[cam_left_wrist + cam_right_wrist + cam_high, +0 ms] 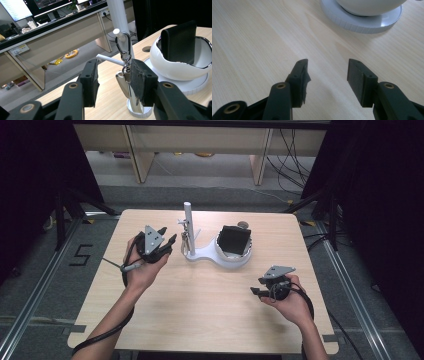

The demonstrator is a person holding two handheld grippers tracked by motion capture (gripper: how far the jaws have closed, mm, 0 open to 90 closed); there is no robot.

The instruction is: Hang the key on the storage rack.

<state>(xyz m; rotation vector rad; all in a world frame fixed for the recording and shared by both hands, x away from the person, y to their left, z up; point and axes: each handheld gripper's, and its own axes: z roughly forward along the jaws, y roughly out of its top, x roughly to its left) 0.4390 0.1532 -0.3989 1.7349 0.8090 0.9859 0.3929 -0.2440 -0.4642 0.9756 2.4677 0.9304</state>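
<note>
**Two open tongs, one dangling key bunch**

Your left tongs (112, 82) stand apart, just short of the silver key bunch on its snap hook (124, 75), which hangs from a peg of the white plastic post stand (189, 222). Close off-centre and you could swing the keys or tip the stand. Your right tongs (327, 80) gape over bare pale wooden tabletop (200, 300). The black leather wallet (235, 240) stands in the white bowl (180, 67). Readable writing: a "5" taped on the floor (81, 255).

Wooden table (200, 295), background desks (200, 142)
</note>
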